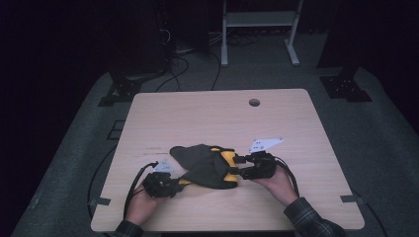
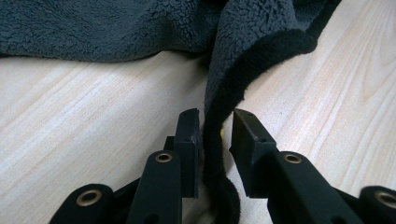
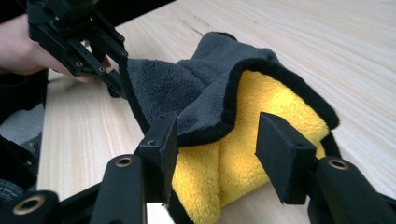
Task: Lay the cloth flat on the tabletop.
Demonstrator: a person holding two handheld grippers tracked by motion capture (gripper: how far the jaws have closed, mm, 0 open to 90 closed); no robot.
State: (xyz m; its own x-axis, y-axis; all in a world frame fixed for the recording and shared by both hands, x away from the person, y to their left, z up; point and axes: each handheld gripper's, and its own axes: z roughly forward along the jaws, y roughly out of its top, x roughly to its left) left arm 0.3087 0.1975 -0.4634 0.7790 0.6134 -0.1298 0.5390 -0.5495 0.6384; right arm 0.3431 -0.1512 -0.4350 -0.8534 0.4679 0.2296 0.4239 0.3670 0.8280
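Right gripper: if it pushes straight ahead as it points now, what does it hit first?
Most likely the yellow side of the cloth, bunched between the open jaws of the right gripper. Beyond that fold, probably the left gripper.

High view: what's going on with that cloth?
A person works a grey and yellow cloth on the wooden table with handheld tongs. The left tongs pinch its black-trimmed edge. The right tongs stand open around a yellow fold, pads apparently not pressing. The cloth lies bunched, partly folded over.
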